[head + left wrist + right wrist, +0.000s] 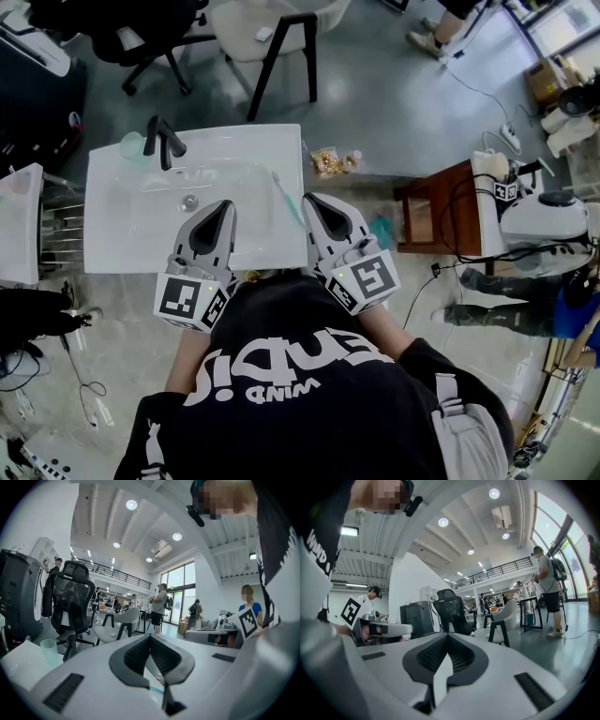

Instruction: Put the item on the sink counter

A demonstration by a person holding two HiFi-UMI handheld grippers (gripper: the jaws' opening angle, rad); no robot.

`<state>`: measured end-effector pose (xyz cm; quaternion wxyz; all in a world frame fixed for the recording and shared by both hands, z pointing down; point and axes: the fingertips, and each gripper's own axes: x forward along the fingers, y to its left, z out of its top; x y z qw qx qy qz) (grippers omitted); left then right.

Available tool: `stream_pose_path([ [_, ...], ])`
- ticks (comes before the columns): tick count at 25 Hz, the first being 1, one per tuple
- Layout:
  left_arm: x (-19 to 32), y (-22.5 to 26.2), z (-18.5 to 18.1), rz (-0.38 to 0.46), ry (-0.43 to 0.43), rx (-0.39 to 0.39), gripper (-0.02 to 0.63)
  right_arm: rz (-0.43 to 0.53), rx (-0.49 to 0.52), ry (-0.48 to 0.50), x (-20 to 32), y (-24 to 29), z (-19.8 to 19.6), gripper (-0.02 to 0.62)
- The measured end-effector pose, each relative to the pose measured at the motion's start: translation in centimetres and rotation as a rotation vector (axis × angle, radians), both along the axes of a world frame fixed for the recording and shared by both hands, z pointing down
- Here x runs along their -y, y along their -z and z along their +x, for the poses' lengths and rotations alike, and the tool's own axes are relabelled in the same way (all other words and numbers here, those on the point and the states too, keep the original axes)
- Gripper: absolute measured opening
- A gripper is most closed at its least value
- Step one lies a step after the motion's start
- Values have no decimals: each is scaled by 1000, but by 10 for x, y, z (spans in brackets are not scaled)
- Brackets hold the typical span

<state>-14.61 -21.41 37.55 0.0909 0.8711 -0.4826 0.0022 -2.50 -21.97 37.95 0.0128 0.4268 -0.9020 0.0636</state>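
**Both grippers shut and empty over the sink counter, toothbrush lying between them**

The left gripper [227,206] hangs over the near part of the white sink counter [112,248]. In the left gripper view its fingers [135,657] are pressed together at the tips, with nothing held between them. The right gripper [307,200] is held over the counter's right edge. In the right gripper view its fingers [461,657] also meet at the tips and pinch nothing.

The teal toothbrush [287,199] lies flat on the counter's right rim, free of both grippers. It sits just to the left of the right gripper's fingertips and to the right of the left gripper's fingertips, running at a slant from the far side toward the near side. In the left gripper view a short teal piece of it [157,689] shows low down, through the opening beneath the closed fingertips.

Beyond the left gripper's fingertips the basin sinks into the counter, with its round drain [189,202] just ahead and a little to their left. Farther ahead and to the left, at the back edge of the counter, stands the black faucet [161,141]. A translucent pale green cup [131,146] stands just beside the faucet on its left. In the left gripper view the cup also shows, far to the left of the fingers.

Past the counter, ahead of the right gripper's fingertips, a white chair with dark legs [272,37] stands on the grey floor.
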Motion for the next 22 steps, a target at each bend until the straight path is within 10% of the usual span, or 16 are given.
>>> stream_pose_path([
  [22, 5, -1, 2, -17, 6, -14, 20, -17, -2, 9, 3, -4, 1, 18],
])
